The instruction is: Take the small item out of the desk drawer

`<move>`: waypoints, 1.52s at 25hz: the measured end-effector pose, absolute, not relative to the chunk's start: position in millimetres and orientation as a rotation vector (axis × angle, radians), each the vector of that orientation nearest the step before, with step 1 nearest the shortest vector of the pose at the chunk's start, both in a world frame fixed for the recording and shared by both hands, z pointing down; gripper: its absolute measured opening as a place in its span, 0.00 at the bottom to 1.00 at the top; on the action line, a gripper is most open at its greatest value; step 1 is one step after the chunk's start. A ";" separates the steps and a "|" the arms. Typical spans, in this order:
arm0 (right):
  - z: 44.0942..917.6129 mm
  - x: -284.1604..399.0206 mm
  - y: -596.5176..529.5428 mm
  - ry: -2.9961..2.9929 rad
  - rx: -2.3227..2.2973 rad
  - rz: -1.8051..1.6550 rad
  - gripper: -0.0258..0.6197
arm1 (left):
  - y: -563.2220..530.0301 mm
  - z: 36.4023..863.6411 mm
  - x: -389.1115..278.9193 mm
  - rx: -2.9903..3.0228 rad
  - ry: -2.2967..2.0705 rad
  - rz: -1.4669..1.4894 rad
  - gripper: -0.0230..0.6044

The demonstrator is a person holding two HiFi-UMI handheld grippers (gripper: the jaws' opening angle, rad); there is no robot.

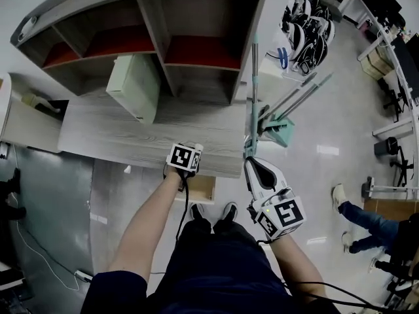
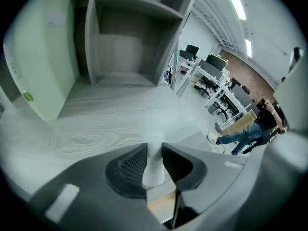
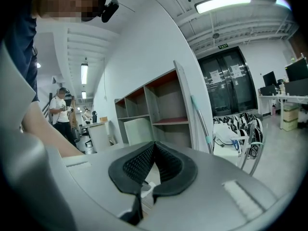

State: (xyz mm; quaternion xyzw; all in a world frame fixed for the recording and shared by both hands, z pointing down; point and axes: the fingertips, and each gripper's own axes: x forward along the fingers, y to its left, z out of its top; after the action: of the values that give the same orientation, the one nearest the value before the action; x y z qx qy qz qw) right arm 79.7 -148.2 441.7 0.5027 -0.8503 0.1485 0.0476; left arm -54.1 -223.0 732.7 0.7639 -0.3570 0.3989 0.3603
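My left gripper hangs over the front edge of the grey wood-grain desk. In the left gripper view its jaws are shut on a small white cylindrical item, which stands upright between the ribbed black pads. Just below the desk edge the light wooden drawer stands open; the left gripper view shows it beneath the jaws as the drawer. My right gripper is held off the desk's right end, above the floor. Its jaws meet at the tips with nothing between them.
A grey shelf unit with red-lined bays stands at the back of the desk, and a pale green box in front of it. A teal broom and dustpan lean by the desk's right end. Another person's legs are at the right.
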 end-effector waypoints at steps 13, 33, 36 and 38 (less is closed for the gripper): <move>433.0 80.9 -152.7 -2.607 1.551 0.424 0.05 | -235.8 699.6 -60.0 2.059 -1.074 0.953 0.31; 368.2 80.2 -181.9 -2.670 1.661 0.252 0.05 | -244.2 397.2 -79.1 2.474 -1.498 0.149 0.30; 353.4 78.7 -186.8 -2.686 1.668 0.199 0.05 | -233.4 348.2 -77.0 2.606 -1.591 0.075 0.29; 340.9 78.1 -191.1 -2.694 1.680 0.157 0.05 | -225.2 314.8 -73.7 2.698 -1.654 0.011 0.21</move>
State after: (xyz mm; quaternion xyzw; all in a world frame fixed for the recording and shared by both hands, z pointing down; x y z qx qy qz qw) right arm 78.1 -191.1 340.9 0.5283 -0.8474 0.0494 -0.0185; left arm -73.7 -225.2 314.8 0.8525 -0.5225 0.0033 -0.0116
